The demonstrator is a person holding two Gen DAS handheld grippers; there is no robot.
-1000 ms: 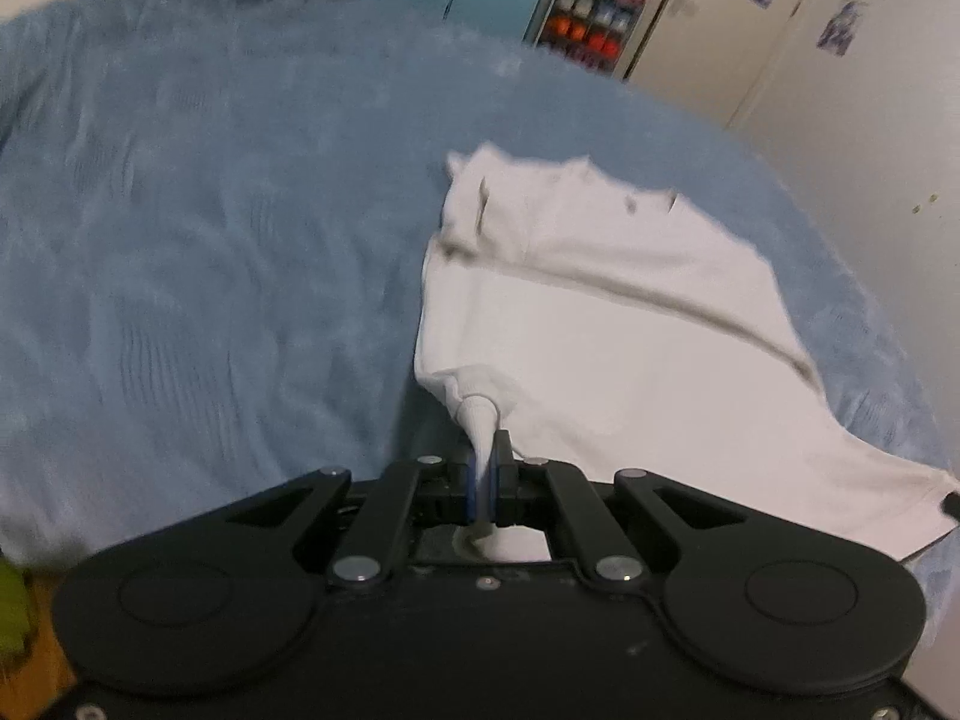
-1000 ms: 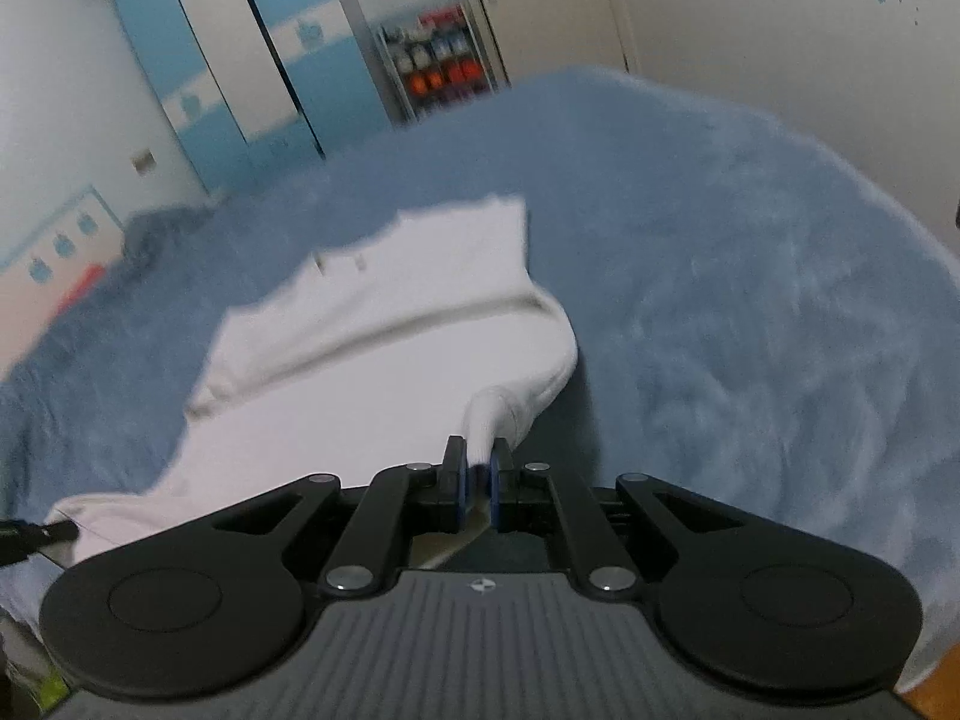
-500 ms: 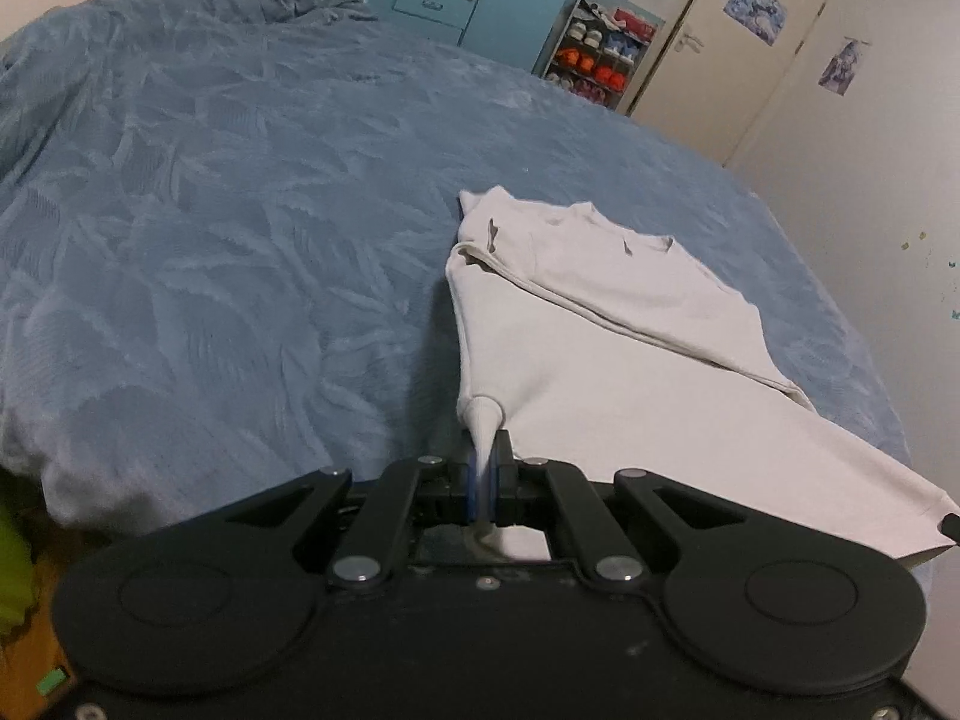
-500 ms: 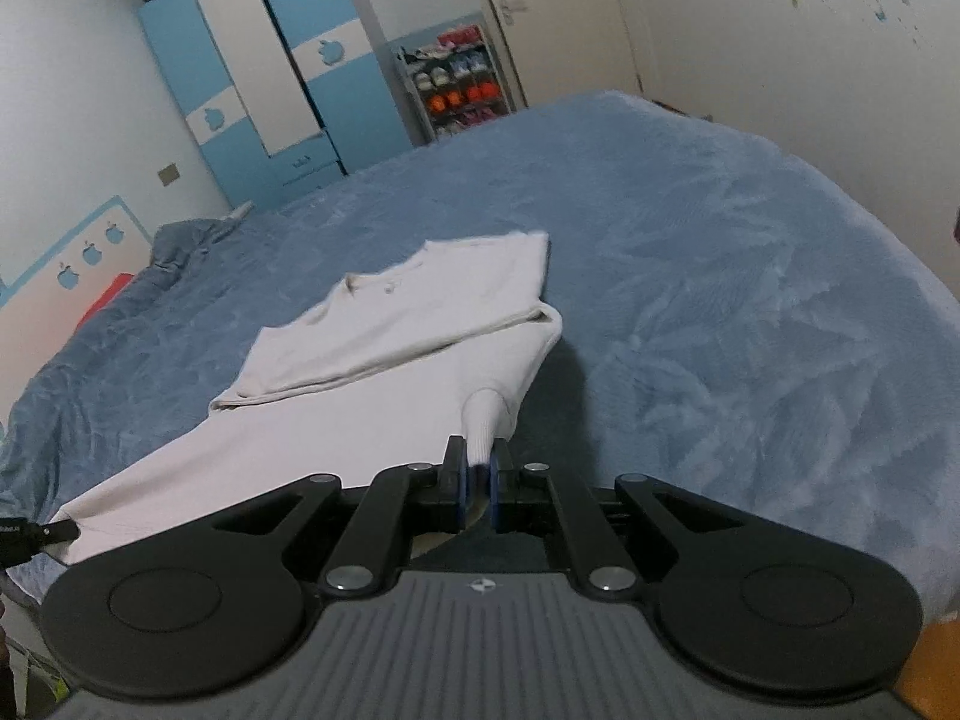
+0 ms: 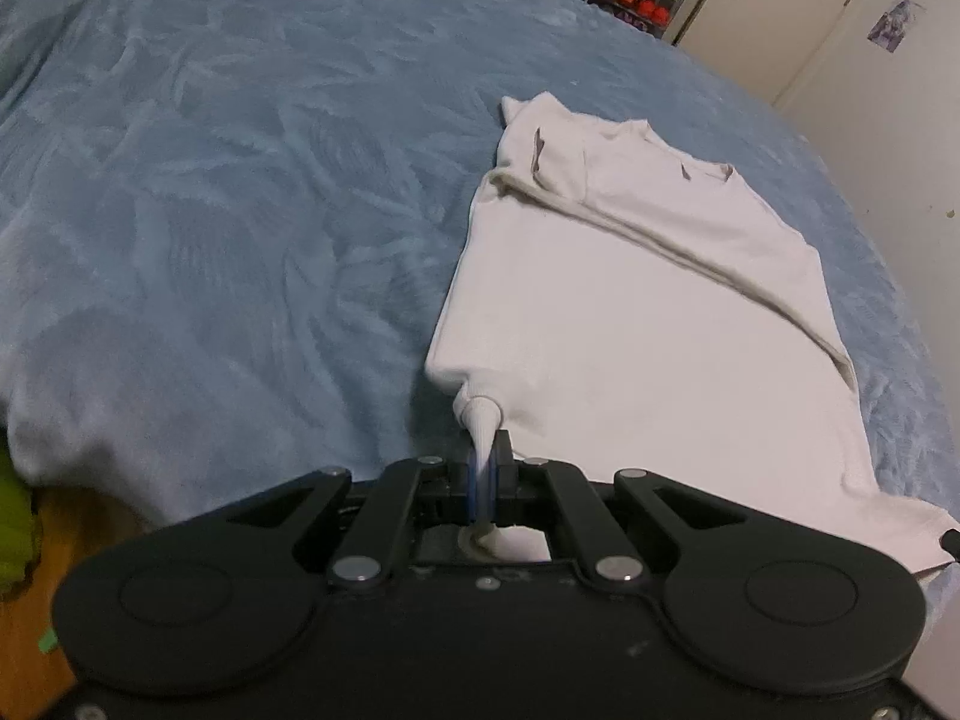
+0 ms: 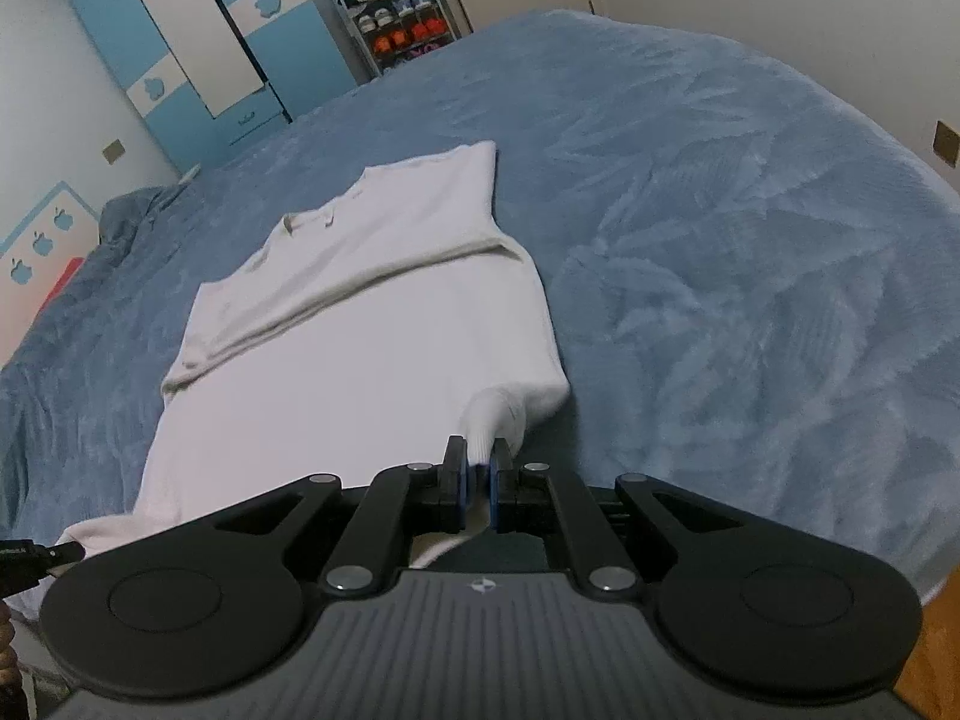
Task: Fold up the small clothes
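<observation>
On the blue bed (image 5: 210,210), I had each hand-held gripper, left (image 5: 485,465) and right (image 6: 478,468), pinched onto a hem corner of the white shirt (image 5: 630,324) lying toward twelve o'clock, so next I judged both corners should carry forward together.

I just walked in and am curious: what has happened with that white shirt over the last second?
The shirt has been drawn flatter on the blanket, its near edge pulled taut between the two hand-held grippers. Nothing was let go: the left gripper and right gripper still pinch the same two near corners. The sleeves stay folded across the chest.
</observation>
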